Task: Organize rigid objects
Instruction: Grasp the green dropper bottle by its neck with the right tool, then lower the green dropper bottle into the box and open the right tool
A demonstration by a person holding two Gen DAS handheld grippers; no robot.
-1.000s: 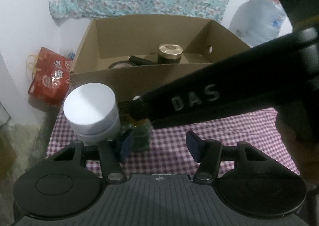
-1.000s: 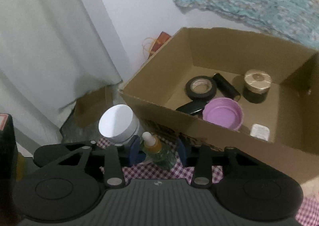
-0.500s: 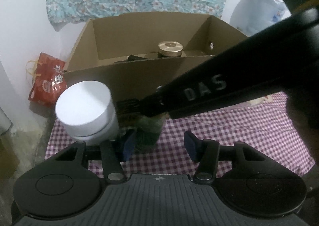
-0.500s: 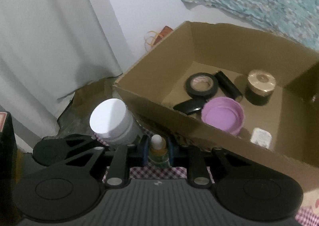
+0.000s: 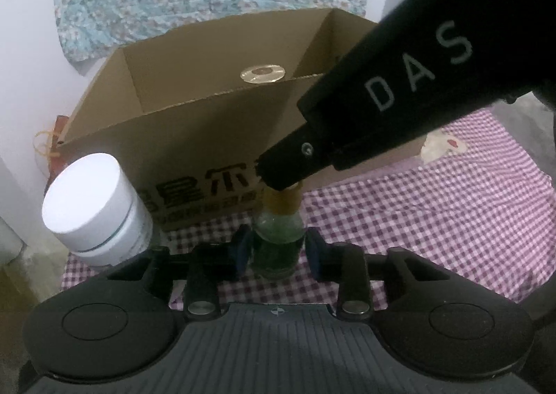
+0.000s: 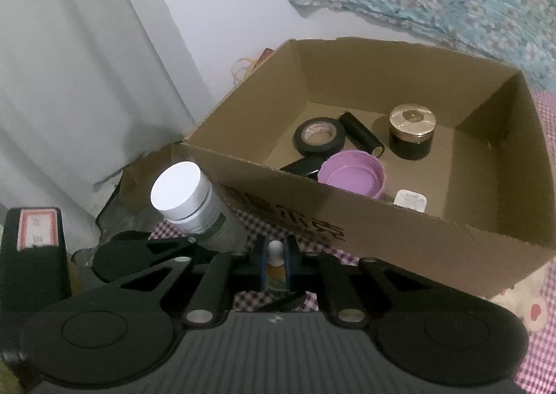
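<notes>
Right wrist view: the right claw [image 6: 277,263] is clamped on the dropper bottle [image 6: 276,269]'s neck. Left wrist view: the left claw [image 5: 278,249] is closing around its green body, standing on the checked worktop [image 5: 434,220] before the cardboard box [image 5: 194,137].

The left wrist view looks forward and down along its fingers [image 5: 243,249] from close to the worktop [image 5: 434,220], facing the near wall of the cardboard box [image 5: 194,137] almost square on, so low that little of the box's inside shows. The right wrist view sits higher, to one side of the same box [image 6: 434,244], looking down into it across a corner. Both views share the box, the white-lidded jar [image 5: 93,203] [image 6: 184,196] just beside it and the dropper bottle [image 5: 278,237] [image 6: 276,265] in front of it.
</notes>
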